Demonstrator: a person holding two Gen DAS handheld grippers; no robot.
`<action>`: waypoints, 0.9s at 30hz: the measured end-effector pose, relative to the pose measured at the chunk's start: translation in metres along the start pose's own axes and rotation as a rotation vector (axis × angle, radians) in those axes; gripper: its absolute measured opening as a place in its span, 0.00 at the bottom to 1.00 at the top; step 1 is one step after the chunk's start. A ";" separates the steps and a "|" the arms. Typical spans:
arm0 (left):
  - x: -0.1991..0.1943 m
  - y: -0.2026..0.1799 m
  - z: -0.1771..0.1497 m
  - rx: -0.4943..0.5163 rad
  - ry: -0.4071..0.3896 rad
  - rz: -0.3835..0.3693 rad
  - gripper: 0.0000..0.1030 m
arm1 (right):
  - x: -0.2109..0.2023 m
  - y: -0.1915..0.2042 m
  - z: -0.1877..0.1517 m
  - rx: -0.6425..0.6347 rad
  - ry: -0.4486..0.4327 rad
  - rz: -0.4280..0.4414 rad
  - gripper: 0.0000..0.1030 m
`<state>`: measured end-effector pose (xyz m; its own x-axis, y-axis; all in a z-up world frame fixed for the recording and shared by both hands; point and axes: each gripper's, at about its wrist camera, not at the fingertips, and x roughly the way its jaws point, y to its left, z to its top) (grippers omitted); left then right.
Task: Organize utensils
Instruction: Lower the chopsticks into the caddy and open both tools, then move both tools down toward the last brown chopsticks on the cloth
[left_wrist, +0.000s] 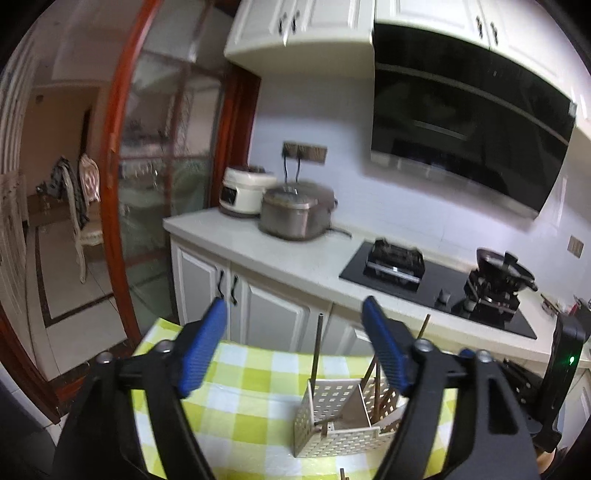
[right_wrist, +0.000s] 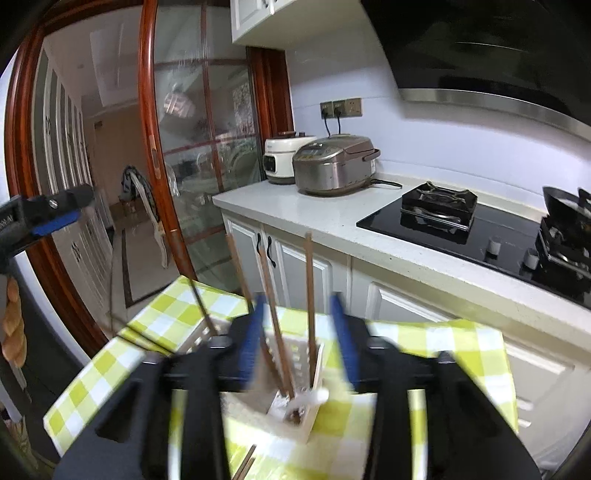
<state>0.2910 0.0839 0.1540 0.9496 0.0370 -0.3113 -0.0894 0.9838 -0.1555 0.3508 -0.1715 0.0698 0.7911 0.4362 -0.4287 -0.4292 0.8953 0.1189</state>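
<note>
chopsticks (right_wrist: 309, 295) in holder (left_wrist: 332, 417) (bases hidden), right gripper (right_wrist: 299, 332) blurred

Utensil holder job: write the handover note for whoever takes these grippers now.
Left gripper: open, empty, above the checked table.
Right gripper: open; two chopsticks stand between its fingers, unpinched.
Holder: white, perforated, on the table, several chopsticks upright or leaning inside.
Done: those chopsticks are in.
Left: loose chopsticks lie on the cloth at the near edge; pick them up and drop them in.
</note>
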 end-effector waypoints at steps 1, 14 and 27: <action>-0.015 0.002 -0.004 -0.001 -0.024 0.005 0.82 | -0.008 0.001 -0.008 0.005 -0.001 0.005 0.42; -0.123 -0.012 -0.111 0.085 -0.104 0.031 0.95 | -0.061 0.014 -0.130 0.138 0.073 0.015 0.42; -0.078 -0.019 -0.234 0.152 0.150 0.018 0.95 | -0.052 0.024 -0.193 0.150 0.191 -0.018 0.42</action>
<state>0.1485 0.0210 -0.0381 0.8918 0.0397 -0.4506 -0.0488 0.9988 -0.0087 0.2154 -0.1899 -0.0785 0.6951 0.4075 -0.5923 -0.3347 0.9126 0.2350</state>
